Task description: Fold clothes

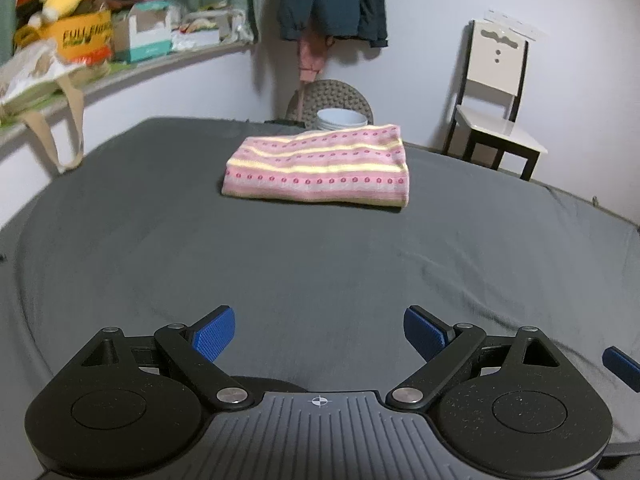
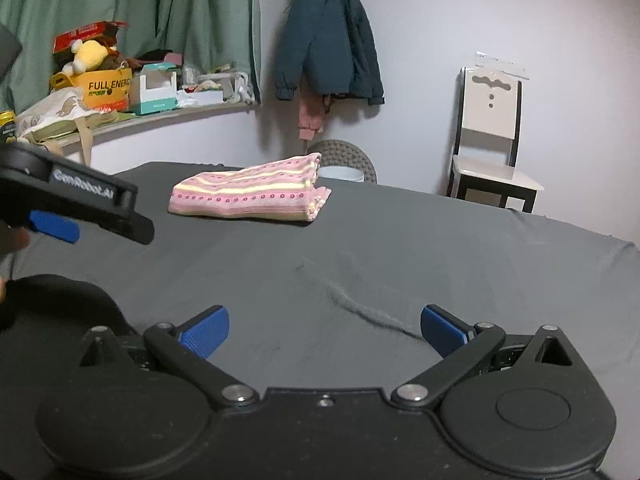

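Note:
A pink and yellow striped garment [image 1: 318, 170] lies folded into a compact rectangle near the far side of the grey-covered table [image 1: 280, 280]. From the right wrist view the same garment [image 2: 248, 192] sits far off to the left, its layered edges facing right. My left gripper [image 1: 320, 334] hovers open over bare cloth, well short of the garment. Open too is my right gripper [image 2: 324, 330], holding nothing above a crease in the table cover. The left gripper's body [image 2: 72, 204] shows at the left edge of the right wrist view.
A white chair [image 1: 496, 108] stands beyond the table's right side. A woven stool with a white bowl [image 1: 342, 118] sits behind the garment. A dark jacket [image 2: 328, 40] hangs on the wall. A cluttered shelf [image 1: 100, 40] with boxes and a plush toy runs along the left.

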Demonstrator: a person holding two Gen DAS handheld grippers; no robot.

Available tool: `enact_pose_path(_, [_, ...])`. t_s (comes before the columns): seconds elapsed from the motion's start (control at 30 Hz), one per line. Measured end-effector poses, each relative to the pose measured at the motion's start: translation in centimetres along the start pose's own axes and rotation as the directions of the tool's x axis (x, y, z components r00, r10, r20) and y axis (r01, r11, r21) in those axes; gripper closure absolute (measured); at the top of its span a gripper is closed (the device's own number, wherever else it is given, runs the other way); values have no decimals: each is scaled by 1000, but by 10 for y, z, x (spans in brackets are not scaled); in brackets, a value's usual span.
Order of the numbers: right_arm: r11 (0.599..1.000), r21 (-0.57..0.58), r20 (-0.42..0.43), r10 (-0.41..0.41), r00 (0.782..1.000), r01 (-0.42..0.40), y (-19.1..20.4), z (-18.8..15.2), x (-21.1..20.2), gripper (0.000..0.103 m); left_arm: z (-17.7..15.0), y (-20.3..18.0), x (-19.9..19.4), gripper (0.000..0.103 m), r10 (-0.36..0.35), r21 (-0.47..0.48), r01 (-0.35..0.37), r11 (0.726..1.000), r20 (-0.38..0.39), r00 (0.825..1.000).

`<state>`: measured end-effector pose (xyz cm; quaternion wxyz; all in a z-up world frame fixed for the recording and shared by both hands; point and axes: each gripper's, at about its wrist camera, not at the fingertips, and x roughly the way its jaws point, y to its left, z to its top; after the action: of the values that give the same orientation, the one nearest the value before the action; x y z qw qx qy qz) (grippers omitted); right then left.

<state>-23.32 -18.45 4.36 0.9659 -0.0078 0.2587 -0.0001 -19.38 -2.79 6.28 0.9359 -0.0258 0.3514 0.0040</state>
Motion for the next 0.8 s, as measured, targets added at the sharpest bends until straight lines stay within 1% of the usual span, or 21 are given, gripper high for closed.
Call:
enact_pose_path(0.07, [1000, 19, -13, -6, 1000, 7, -1, -3, 5, 0, 1, -2, 0, 11, 7, 10, -7, 1000, -5, 1000])
enact_pose_path(0.1, [999, 33, -26, 3, 1000, -2, -2, -3, 9, 0, 1, -3, 0, 11, 10, 15, -10, 1000, -8, 1000])
enact_pose_path(0.23, [997, 49, 28, 59, 998, -61, -5, -9, 8, 0, 2, -4, 3, 11, 10, -1, -10, 1000, -23, 1000])
enact_pose_path(0.3, [998, 35, 24, 59, 998, -60, -3, -11, 11, 0, 2, -5, 3, 11, 7, -20, -8, 1000, -29, 1000])
enact_pose_path(0.37, [998, 27, 15, 55, 998, -55, -1, -11, 15, 0, 2, -7, 2, 11, 12, -9, -13, 1000, -24, 1000])
enact_pose_path(0.47, [997, 37, 2, 72, 997, -72, -3, -10, 16, 0, 3, -9, 1, 11, 25, 7, -25, 1000, -25, 999])
enact_pose_path(0.57, [994, 61, 1, 85, 996, -85, -7, -11, 15, 0, 5, -9, 5, 11, 33, 20, -32, 999, -48, 998])
enact_pose_path(0.63, [992, 89, 4, 92, 996, -92, -13, -12, 15, 0, 6, -8, 5, 11, 9, 2, -9, 1000, -48, 999])
enact_pose_path(0.7, [988, 118, 9, 104, 995, -104, -18, -13, 15, 0, 5, -8, 4, 11, 20, -14, -21, 1000, -41, 999])
enact_pose_path(0.8, [979, 158, 4, 134, 991, -133, -24, -14, 18, 0, 4, -16, 8, 11, 57, 38, -55, 998, -59, 997])
